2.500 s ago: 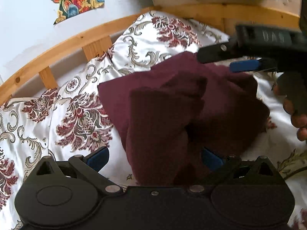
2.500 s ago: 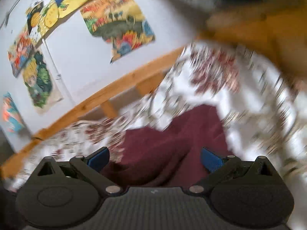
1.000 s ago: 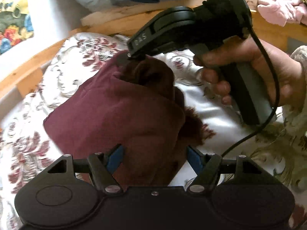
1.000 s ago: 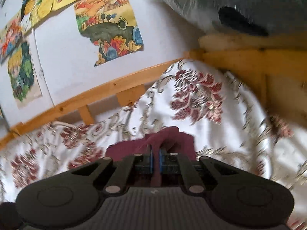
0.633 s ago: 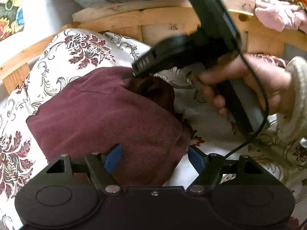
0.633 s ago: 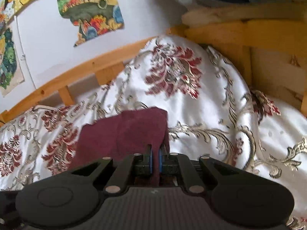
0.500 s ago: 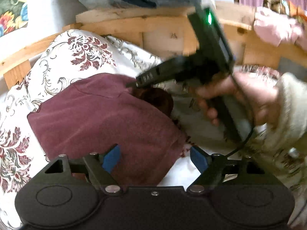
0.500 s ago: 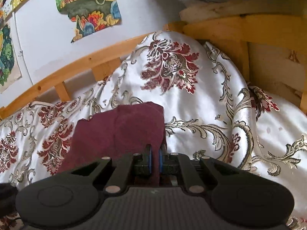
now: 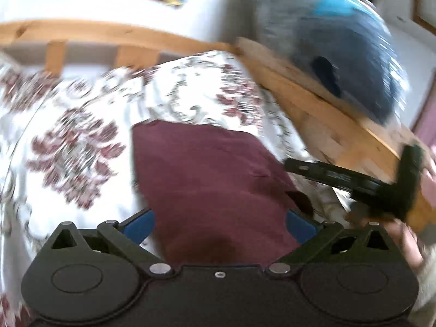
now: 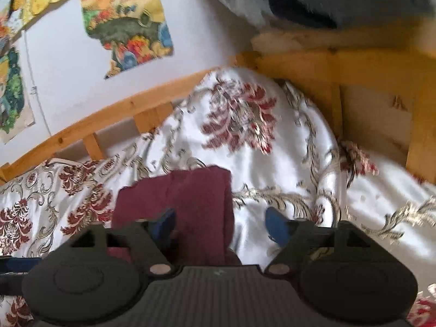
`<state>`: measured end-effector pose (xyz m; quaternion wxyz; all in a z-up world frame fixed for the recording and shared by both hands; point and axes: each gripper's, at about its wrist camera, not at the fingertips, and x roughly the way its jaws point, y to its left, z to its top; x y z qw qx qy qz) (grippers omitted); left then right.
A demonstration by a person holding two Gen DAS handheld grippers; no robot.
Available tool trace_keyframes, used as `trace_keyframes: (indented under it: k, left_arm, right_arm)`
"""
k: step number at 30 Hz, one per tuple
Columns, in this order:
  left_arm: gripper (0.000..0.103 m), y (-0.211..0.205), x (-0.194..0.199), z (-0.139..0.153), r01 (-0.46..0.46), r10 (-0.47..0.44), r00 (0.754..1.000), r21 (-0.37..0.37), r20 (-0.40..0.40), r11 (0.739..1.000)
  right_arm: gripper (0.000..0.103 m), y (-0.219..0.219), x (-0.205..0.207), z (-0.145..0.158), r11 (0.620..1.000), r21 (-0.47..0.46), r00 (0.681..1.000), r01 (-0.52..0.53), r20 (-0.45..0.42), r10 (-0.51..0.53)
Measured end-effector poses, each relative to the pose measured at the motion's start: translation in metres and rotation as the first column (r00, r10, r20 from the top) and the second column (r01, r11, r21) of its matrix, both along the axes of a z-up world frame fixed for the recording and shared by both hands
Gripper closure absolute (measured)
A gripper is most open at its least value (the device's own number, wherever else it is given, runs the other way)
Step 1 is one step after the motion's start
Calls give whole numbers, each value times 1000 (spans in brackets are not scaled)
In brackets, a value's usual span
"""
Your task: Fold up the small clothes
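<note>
**Right gripper lets go of folded maroon garment**

The right gripper (image 10: 220,224), clamped on the maroon garment (image 9: 209,174) half a second ago, now has its blue fingers apart, the cloth's edge lying loose between them. The left gripper (image 9: 219,223) hovers with fingers spread wide, holding nothing. The garment lies flat as a folded rectangle on the floral bedspread (image 10: 286,169), near the wooden bed frame (image 10: 340,62). This fold looks finished. No writing is readable; motion blurs the lettering on the gripper.

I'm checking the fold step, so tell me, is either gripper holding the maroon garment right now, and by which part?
Nothing is held. The right gripper and left gripper are both open, and the maroon garment lies loose on the floral bedspread.
</note>
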<state>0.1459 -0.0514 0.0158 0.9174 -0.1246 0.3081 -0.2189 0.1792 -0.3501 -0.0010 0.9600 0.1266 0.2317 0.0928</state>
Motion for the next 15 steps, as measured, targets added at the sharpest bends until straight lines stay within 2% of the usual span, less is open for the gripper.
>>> trace_keyframes:
  k: [5,8,11,13,15]
  left_arm:
    - [1,9,4,-11,-96,97,992,7,-77,995]
    - [1,10,10,-22,-133,135,977,19,-166,991]
    - [1,6,8,-29,-126,125,967,12,-224,992]
    - [1,2,4,-31,-101,104,972,29,-212,995]
    - [1,-5,2,-33,-73,85,976,67,-202,995]
  right_arm:
    - [2,16,-21,11,996,-74,999,-49,4,50]
    - [0,36,-32,8,979,-166,992,-121,-51,114]
    - [0,57,-49,0,917,-332,974,-223,-111,197]
    - [0,66,-61,-7,872,-437,975,-220,-115,188]
    - [0,67,-67,-14,853,-481,979,-201,-125,160]
